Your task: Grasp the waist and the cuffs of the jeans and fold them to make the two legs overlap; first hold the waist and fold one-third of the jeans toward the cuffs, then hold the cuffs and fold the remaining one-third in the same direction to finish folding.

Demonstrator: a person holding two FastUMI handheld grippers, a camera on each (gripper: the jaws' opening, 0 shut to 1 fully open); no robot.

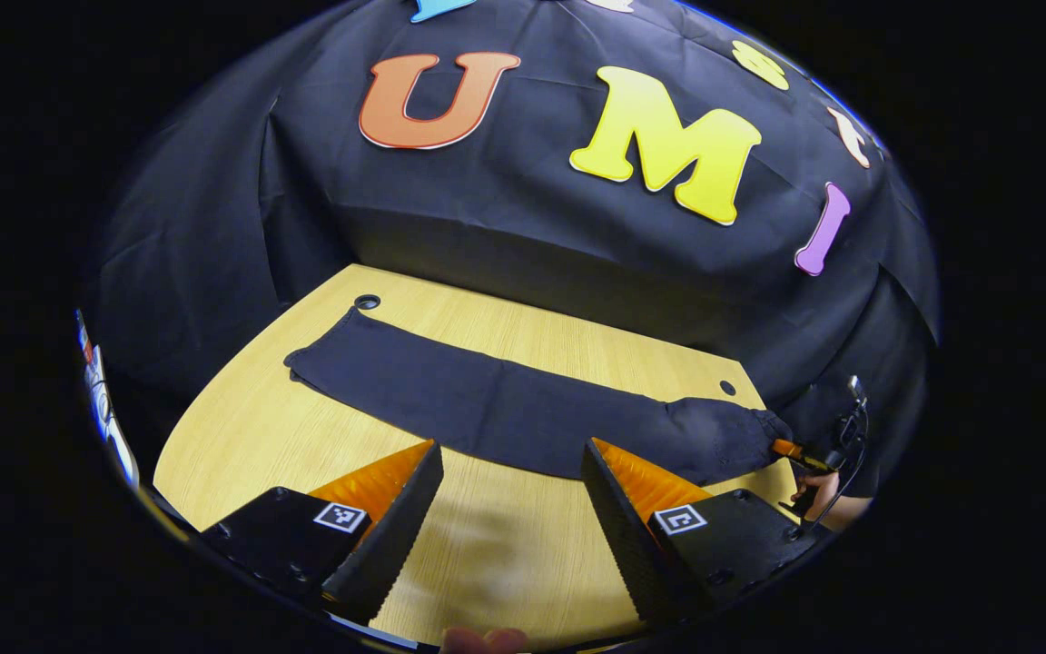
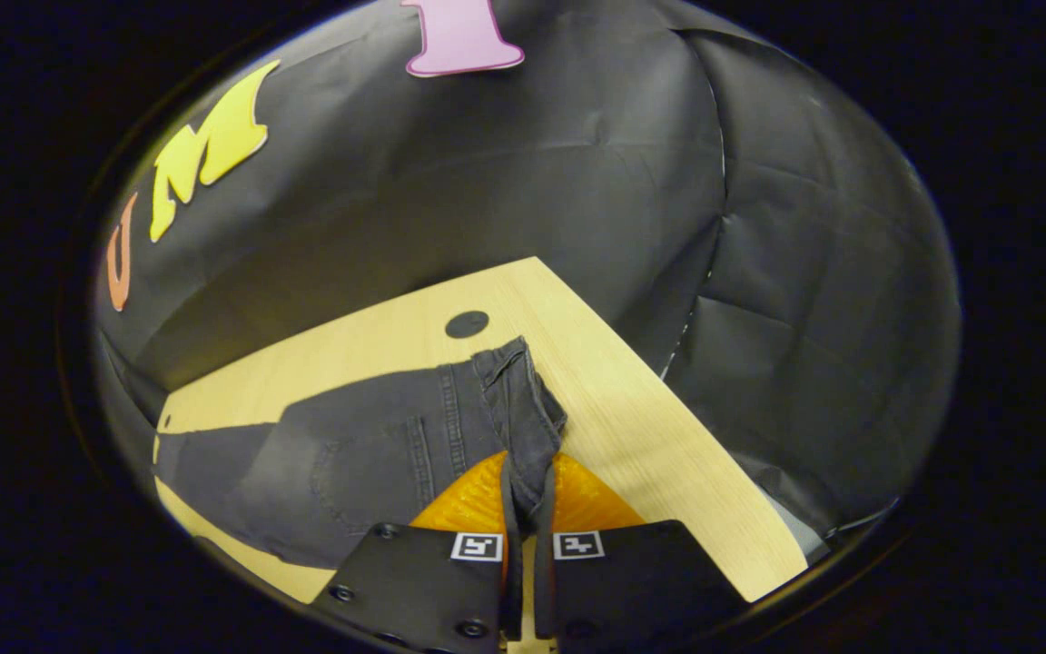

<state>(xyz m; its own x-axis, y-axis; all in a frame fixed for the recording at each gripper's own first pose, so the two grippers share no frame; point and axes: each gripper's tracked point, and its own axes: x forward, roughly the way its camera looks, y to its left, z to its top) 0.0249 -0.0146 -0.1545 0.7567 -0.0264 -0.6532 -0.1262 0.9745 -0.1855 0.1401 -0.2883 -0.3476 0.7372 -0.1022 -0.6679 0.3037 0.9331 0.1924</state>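
- Your right gripper point(image 2: 523, 509) is pinching the waist of the jeans point(image 2: 369, 454).
- Your left gripper point(image 1: 509, 509) is spread wide above the surface point(image 1: 487, 545), the jeans lying flat just ahead of it.

No readable text on anything; each tool carries only small square coded markers, no words or numbers.

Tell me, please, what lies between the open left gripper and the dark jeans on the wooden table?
Only bare tabletop separates the left gripper from the dark jeans, as the left gripper view shows.
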